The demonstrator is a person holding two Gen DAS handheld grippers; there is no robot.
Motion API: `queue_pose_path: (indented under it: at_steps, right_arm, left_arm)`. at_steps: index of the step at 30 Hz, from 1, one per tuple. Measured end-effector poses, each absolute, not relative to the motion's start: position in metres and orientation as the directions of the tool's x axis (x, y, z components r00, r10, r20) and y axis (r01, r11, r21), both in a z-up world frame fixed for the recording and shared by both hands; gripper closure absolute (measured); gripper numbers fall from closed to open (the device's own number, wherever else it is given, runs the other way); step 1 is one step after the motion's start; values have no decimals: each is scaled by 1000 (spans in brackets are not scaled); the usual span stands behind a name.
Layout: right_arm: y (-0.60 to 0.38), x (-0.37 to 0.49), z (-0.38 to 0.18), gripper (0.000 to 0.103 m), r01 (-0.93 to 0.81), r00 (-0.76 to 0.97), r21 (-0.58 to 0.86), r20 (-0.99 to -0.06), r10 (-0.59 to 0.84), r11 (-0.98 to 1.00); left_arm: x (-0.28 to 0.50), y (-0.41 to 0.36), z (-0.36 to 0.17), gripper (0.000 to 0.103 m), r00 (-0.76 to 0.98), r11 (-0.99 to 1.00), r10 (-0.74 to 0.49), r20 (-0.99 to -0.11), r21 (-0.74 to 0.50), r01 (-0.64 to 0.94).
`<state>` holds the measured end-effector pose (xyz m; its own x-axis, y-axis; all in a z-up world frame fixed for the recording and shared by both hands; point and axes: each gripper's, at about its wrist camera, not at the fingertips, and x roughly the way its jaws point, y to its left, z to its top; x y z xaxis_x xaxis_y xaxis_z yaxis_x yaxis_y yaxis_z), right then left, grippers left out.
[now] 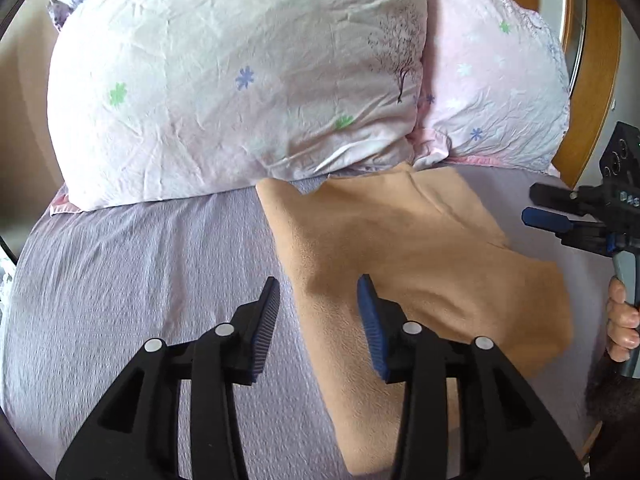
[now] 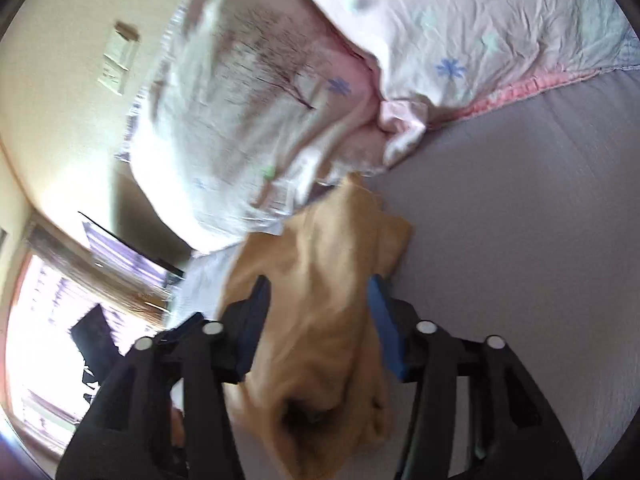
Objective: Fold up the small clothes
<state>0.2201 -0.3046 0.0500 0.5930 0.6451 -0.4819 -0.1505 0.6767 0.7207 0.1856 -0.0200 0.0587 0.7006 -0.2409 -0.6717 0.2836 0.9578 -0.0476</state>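
Note:
A small tan garment [image 1: 416, 264] lies flat on the lavender bed sheet [image 1: 140, 264], its far end against the pillows. My left gripper [image 1: 318, 284] is open and empty, hovering over the garment's left edge. My right gripper [image 1: 538, 204] shows at the right edge of the left wrist view, off the garment's right side, held by a hand [image 1: 622, 320]. In the blurred right wrist view my right gripper [image 2: 320, 284] is open, and the tan garment [image 2: 332, 300] lies below and between its fingers; whether they touch it I cannot tell.
Two floral pillows [image 1: 240, 80] [image 1: 496, 92] lie along the head of the bed. A wooden headboard [image 1: 600, 80] curves at the far right. The right wrist view shows a wall with a switch plate [image 2: 120, 56] and a bright window [image 2: 36, 340].

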Motion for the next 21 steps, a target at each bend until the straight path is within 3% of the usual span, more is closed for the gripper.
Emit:
queue_pose_path:
  at_steps: [1,3,7,9,10,12,13,14,16,18,21]
  right_arm:
    - [-300,210,58,34,-197,575,751,-433,695,630]
    - [-282,198,64,33,-257,509,788,-382,771,560]
    - [-256,193,40,29,-210,442,782,-460,770,587]
    - [-263,195,15,34,-107,437,777,-524,731,621]
    - [-269,197,4,45,-74,432,798,-515,740,598]
    - [-279,185,3,49,-49,446,808,-509,736,588]
    - [-279,177,10,46,-54,460,788,-526,716,613]
    - [-277,167,21,29,-67,485,749,-553,677,659]
    - [-279,144,38,12,-90,558,632,-608,565,770]
    - [-272,126,47,11,-115,610,518,-637,472,847]
    - [-254,96,49,2,-113,638,363,-688,347,925]
  left_arm:
    - [179,-21,63,47,708,953,-261,-656,-61,295]
    - [170,-31,68,39,698,936,-320,-641,-101,336]
    - [167,-54,52,27,631,911,-366,-684,-125,393]
    - [173,-63,32,26,600,920,-321,-733,-90,382]
    - [171,-66,27,26,611,925,-290,-737,-53,375]
    - [160,-67,28,26,638,930,-256,-726,-4,369]
    - [154,-64,31,21,645,932,-243,-724,9,361]
    - [146,-60,34,17,657,936,-233,-717,17,351]
    - [129,-44,40,7,692,948,-220,-688,17,318]
    - [114,-26,42,1,708,958,-217,-672,-8,287]
    - [100,-12,35,1,690,966,-210,-692,-36,257]
